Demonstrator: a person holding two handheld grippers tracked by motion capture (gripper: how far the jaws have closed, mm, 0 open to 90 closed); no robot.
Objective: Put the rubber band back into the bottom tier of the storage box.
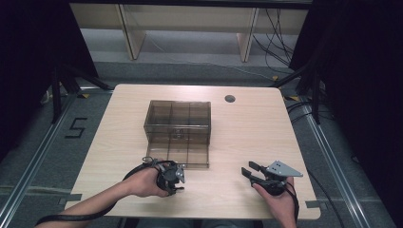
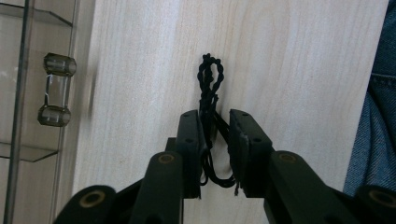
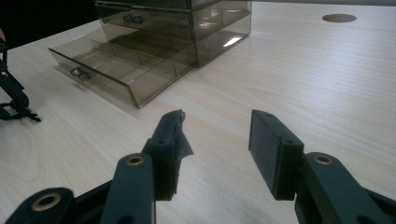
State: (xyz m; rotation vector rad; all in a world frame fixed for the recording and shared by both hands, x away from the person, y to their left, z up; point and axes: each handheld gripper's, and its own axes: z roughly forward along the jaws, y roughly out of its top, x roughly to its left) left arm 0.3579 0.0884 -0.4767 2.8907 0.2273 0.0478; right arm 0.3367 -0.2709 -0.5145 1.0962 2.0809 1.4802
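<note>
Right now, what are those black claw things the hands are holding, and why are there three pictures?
A person holds two pinching tools. One picture looks down from above; the others come from cameras riding on each tool. The left gripper pinches a black twisted cord against the pale wooden table. The right gripper is open, holding nothing. On the table sits a smoky clear plastic drawer box with its bottom drawer pulled out.

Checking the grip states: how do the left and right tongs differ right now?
The left tongs are nearly closed, pinching a black braided cord; the right tongs are spread wide and empty. The left sit beside the open drawer; the right are farther off. Both hover low over the table.
</note>
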